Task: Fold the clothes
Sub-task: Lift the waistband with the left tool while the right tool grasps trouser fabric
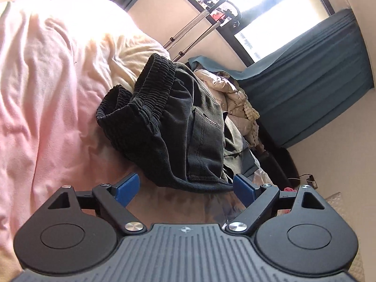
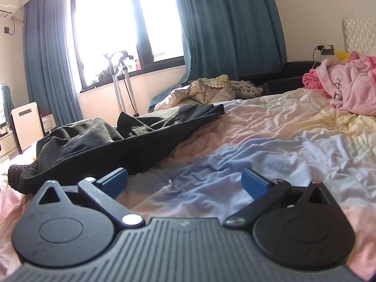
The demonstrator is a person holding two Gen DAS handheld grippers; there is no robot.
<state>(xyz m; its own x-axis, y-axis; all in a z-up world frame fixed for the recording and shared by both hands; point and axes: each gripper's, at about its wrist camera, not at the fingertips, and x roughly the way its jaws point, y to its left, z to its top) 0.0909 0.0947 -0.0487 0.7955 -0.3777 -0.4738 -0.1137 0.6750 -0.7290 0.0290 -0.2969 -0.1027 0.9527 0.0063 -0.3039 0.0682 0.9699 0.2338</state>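
The dark trousers [image 1: 174,127] lie in a loose heap on the pastel bedsheet [image 1: 47,94], filling the middle of the left wrist view from about 10 o'clock, where the ribbed elastic waistband [image 1: 150,82] bunches up, down to 5 o'clock, where a hem edge sits between the blue pads. The left gripper [image 1: 186,188] stands wide, its pads on either side of that edge but not pressing it, so nothing is held. In the right wrist view the same trousers [image 2: 98,145] stretch from 9 o'clock toward 12 o'clock, one leg flung out flat, the rest rumpled; the right gripper [image 2: 184,181] is also spread wide over bare sheet, holding nothing. As I judge it, the fold is barely begun: the garment is neither laid flat nor doubled over, and spreading, aligning the legs and folding all remain. A pink fleece garment [image 2: 347,89] at 2 o'clock and a pale puffer jacket [image 2: 204,94] near 12 o'clock look unfolded too. No brand, label or readable writing shows on the clothes or grippers.
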